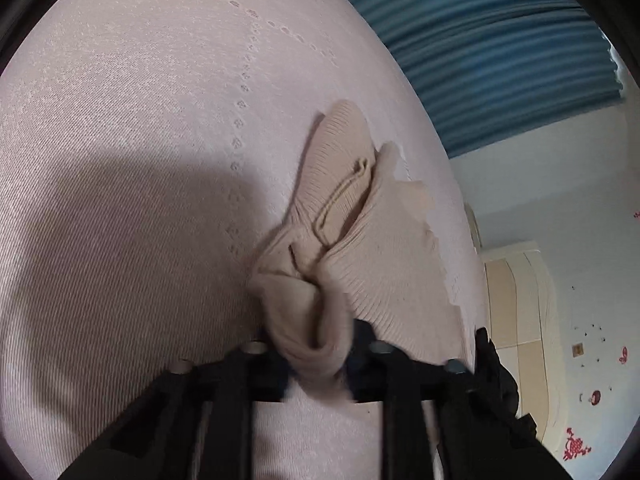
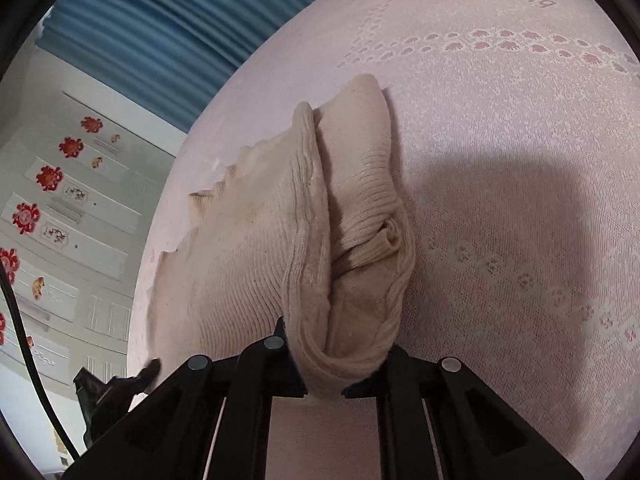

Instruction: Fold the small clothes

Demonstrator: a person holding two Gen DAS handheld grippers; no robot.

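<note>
On pink woven bedspread point(image 1: 132, 128) w/ lacy dotted rows lies a beige rib-knit garment point(image 1: 352, 216), bunched edges pinched by left gripper point(image 1: 316, 364) & right gripper point(image 2: 340, 376), both clamped tight.

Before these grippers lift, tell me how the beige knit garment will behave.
The beige knit garment will probably droop: it already bunches in soft folds where the left gripper pinches it. It looks light, thin ribbed knit. It seems unlikely to slip, since the right gripper is closed on a thick gathered edge.

Bedsheet point(image 2: 520, 160) reads perhaps "rrning" (inverted).
</note>
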